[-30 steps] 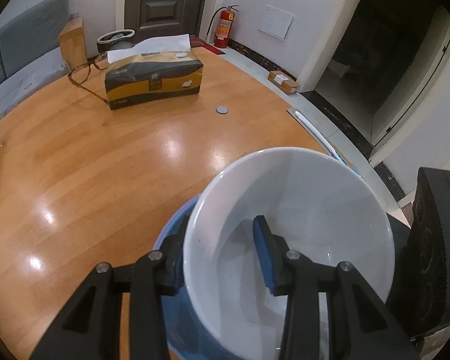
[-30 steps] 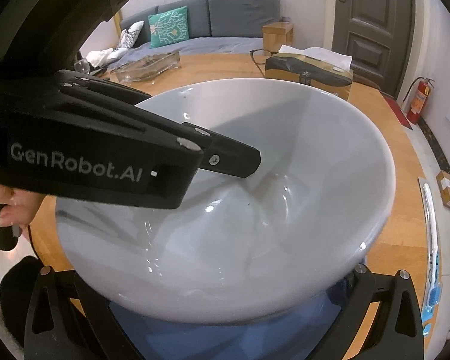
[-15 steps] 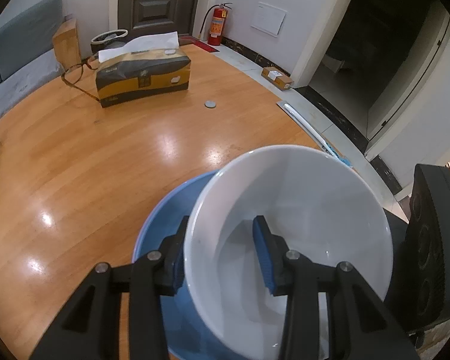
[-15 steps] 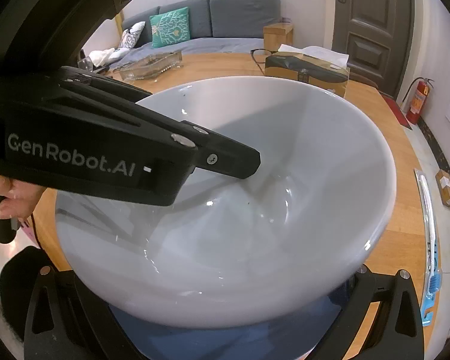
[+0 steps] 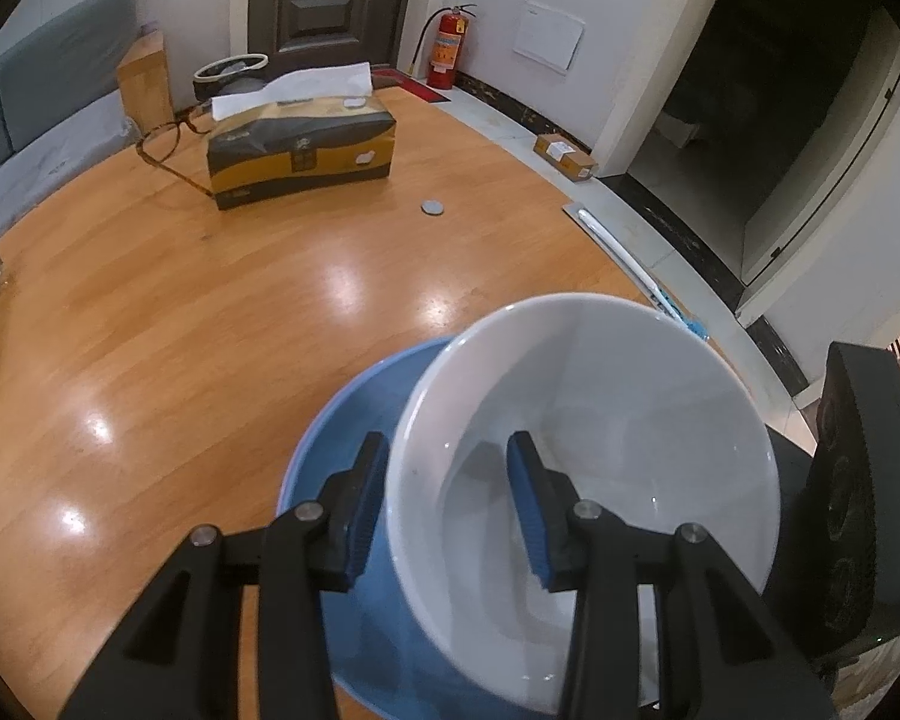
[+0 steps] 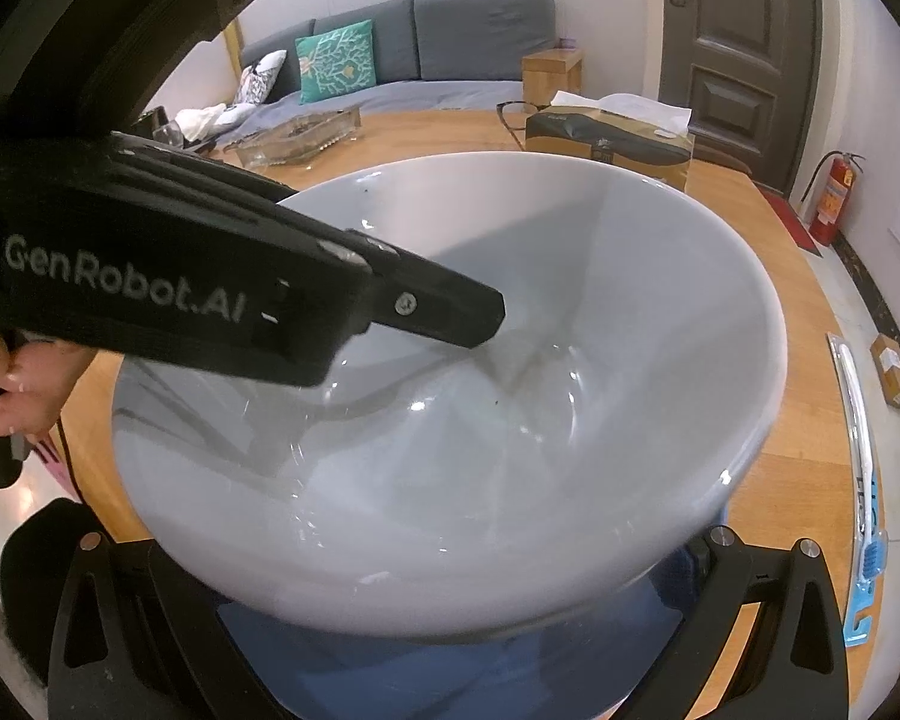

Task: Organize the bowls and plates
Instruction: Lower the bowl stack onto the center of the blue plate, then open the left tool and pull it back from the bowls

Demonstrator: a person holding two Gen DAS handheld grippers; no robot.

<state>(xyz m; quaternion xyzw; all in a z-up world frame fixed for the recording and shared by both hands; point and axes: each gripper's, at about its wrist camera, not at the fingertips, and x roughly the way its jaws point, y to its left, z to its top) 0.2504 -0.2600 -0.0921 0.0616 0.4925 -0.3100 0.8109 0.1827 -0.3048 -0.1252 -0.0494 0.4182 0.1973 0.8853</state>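
A white bowl (image 5: 630,420) hangs tilted over a blue plate (image 5: 342,420) near the round wooden table's front edge. My left gripper (image 5: 447,492) straddles the bowl's near rim, one blue pad inside and one outside, with a small gap showing at the outer pad. In the right wrist view the white bowl (image 6: 510,450) fills the frame, with the left gripper's finger (image 6: 450,312) reaching into it. My right gripper's arms stand wide at the bottom corners; its fingertips are hidden under the bowl, above the blue plate (image 6: 450,672).
A tissue box (image 5: 300,150) and glasses (image 5: 168,144) lie at the far side of the table (image 5: 150,330), with a small grey disc (image 5: 432,207) nearby. A glass tray (image 6: 300,132) sits far left. A black device (image 5: 864,510) stands at the right.
The left gripper and white bowl have drawn back and right, so more of the blue plate shows to the bowl's left. The outer pad now stands slightly off the bowl's wall.
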